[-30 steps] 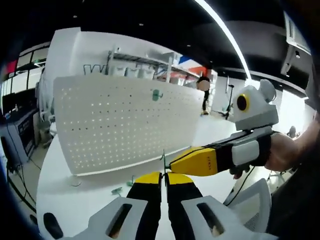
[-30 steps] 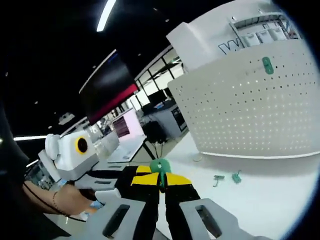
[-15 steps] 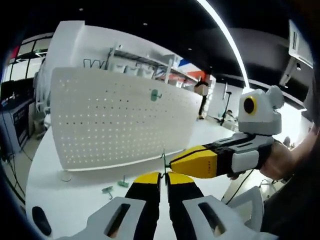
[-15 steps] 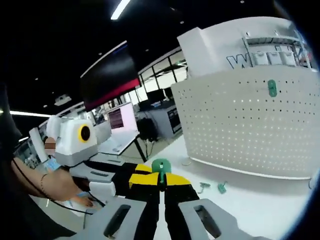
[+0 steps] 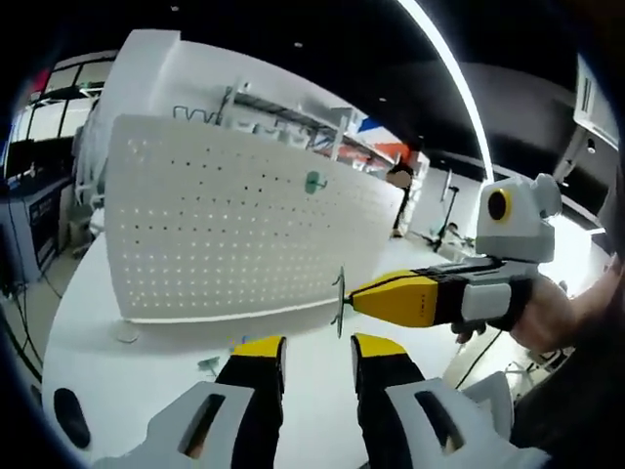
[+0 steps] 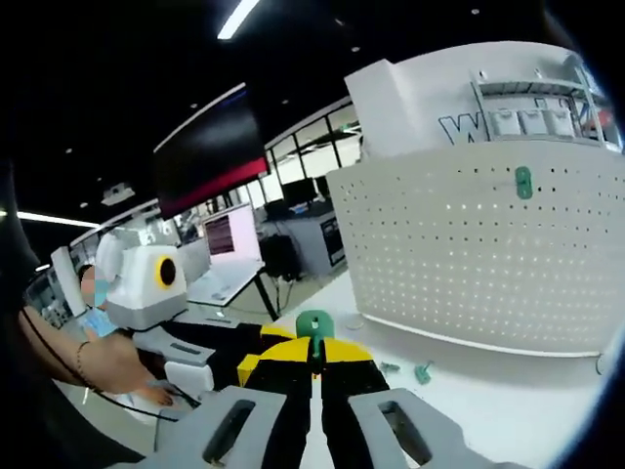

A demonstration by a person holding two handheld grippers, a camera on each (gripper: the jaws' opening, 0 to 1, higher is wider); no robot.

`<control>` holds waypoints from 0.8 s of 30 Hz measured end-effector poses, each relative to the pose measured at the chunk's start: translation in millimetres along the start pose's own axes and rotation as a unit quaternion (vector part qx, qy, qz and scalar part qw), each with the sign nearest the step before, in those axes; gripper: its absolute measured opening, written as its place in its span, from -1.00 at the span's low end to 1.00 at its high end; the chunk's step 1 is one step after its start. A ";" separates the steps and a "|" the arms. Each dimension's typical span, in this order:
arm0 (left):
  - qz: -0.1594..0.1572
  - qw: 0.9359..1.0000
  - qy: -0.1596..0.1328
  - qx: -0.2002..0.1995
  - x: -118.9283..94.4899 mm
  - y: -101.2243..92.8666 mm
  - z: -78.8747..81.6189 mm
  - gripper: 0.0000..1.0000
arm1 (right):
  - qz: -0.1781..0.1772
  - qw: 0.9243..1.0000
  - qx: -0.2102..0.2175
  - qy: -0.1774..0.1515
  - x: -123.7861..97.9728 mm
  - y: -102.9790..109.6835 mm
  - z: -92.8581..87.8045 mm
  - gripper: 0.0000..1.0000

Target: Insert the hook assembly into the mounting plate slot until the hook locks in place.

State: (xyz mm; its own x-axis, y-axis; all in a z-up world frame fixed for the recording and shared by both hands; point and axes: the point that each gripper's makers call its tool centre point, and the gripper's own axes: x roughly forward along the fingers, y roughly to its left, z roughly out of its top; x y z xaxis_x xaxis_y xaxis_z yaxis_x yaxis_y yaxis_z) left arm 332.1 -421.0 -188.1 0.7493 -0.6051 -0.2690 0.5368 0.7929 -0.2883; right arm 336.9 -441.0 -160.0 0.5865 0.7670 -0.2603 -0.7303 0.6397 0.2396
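The pegboard (image 5: 234,234) is white, dotted all over with a regular grid of small holes, and it carries one green hook (image 5: 312,182) near its top edge. The surface (image 5: 146,357) beneath it is plain white, with small green parts (image 6: 422,371) lying on it. The left gripper (image 5: 317,357) has black jaws with yellow tips on a pale grey body. The right gripper (image 6: 314,360) shows the same black, yellow and grey, with a green hook assembly (image 6: 313,325) between its jaws. A red band (image 6: 210,181) runs along a dark overhead panel.
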 end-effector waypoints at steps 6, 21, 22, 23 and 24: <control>-0.010 1.000 -0.010 -0.001 -1.3 -3.3 4.0 -0.27 | -0.007 1.000 -0.003 -0.004 -1.2 -6.3 3.3 -1.00; -0.040 0.999 -0.036 -0.005 -3.3 -18.4 8.8 0.14 | -0.040 0.999 -0.013 -0.016 -3.2 -34.1 11.8 -1.00; -0.041 0.998 -0.037 -0.006 -3.5 -18.9 8.9 0.15 | -0.043 0.999 -0.013 -0.017 -3.5 -36.4 12.3 -1.00; -0.043 0.998 -0.039 -0.006 -3.8 -19.9 9.0 0.16 | -0.046 0.999 -0.014 -0.017 -3.7 -38.9 12.6 -1.00; -0.044 0.998 -0.040 -0.006 -4.0 -20.4 8.9 0.18 | -0.050 0.998 -0.015 -0.018 -4.2 -42.1 13.1 -1.00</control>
State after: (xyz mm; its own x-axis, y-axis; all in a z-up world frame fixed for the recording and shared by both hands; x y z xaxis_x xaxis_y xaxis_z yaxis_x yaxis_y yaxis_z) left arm 321.6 -434.1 -172.9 0.7289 -0.6636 -0.1682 0.5967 0.7363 -0.3191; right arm 369.7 -470.5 -156.8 0.6686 0.7009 -0.2485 -0.6772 0.7119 0.1858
